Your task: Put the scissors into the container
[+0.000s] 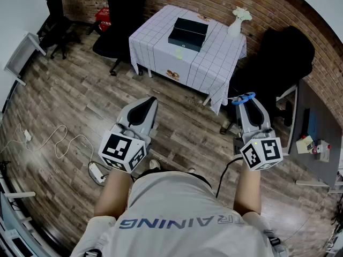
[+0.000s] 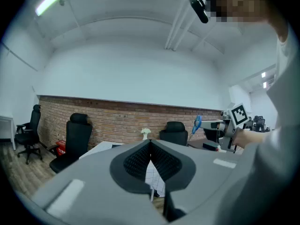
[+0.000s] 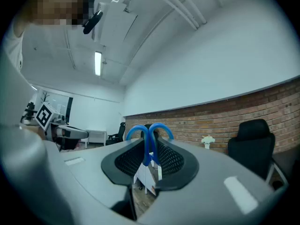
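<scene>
The blue-handled scissors (image 1: 244, 98) stick out of my right gripper (image 1: 247, 104), whose jaws are shut on them. In the right gripper view the two blue handle loops (image 3: 149, 136) rise above the pads. The container is a dark rectangular box (image 1: 188, 33) on a table with a white checked cloth (image 1: 161, 47), well ahead of both grippers. My left gripper (image 1: 151, 101) hangs over the floor at the left, shut and empty; its pads (image 2: 140, 161) meet at the tip. From the left gripper view, the scissors (image 2: 197, 123) show off to the right.
A white vase with flowers (image 1: 237, 20) stands at the table's far right corner. Black office chairs (image 1: 122, 15) (image 1: 284, 63) flank the table. A white cable and power strip (image 1: 96, 171) lie on the wooden floor at the left. A desk with small items (image 1: 316, 138) is at the right.
</scene>
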### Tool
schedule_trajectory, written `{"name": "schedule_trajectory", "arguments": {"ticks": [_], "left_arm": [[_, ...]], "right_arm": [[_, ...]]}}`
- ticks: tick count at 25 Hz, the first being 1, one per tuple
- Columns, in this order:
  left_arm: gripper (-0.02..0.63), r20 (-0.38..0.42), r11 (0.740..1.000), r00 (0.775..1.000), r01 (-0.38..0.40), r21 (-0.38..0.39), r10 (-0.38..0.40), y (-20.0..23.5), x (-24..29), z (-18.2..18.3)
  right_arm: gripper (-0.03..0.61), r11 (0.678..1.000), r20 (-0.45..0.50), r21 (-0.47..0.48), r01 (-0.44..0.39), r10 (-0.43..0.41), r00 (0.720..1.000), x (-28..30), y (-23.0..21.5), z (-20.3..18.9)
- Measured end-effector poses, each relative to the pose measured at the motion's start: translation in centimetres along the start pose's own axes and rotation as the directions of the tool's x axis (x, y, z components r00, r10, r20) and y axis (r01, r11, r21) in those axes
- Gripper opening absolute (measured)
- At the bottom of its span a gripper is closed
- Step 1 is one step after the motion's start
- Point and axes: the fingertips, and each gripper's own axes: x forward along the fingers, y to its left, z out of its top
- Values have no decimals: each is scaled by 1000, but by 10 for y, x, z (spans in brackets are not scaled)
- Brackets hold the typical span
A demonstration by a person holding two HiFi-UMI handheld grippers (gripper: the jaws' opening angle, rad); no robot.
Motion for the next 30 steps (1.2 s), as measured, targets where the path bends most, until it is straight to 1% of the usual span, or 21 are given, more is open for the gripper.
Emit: {"name": "schedule_trajectory", "arguments": {"ticks": [3,7,12,16,22,26,30], "left_arm": [[0,7,1000,1000,4,7,-4,-1,-4,0],[0,2,1000,1000,6,7,-6,2,-11,-2],[0,1,1000,1000,-5,-7,5,17,-19,-6],[0,-3,1000,1000,-16,-16,16,35,-25,-11],[0,-14,1000,1000,-11,-15,11,66,-37,-23],[0,-21,999,1000,-11,-38,10,84,-36,-28],[0,-33,999,999,9,-45,-11,88,-18,-32]], "right_arm": [[104,1000,10,8,-6,6,1000,4,9,-2],[104,1000,-2,-13,-16,16,1000,7,22,-1],[103,1000,-26,-18,-21,21,999,16,33,-7],[104,1000,-6,-16,-3,3,1000,28,39,-9],[106,1000,26,27,7,-8,1000,41,55,-13],[106,999,-8,42,5,-5,1000,52,68,-28],[106,997,-27,77,19,-17,999,60,56,-35]]}}
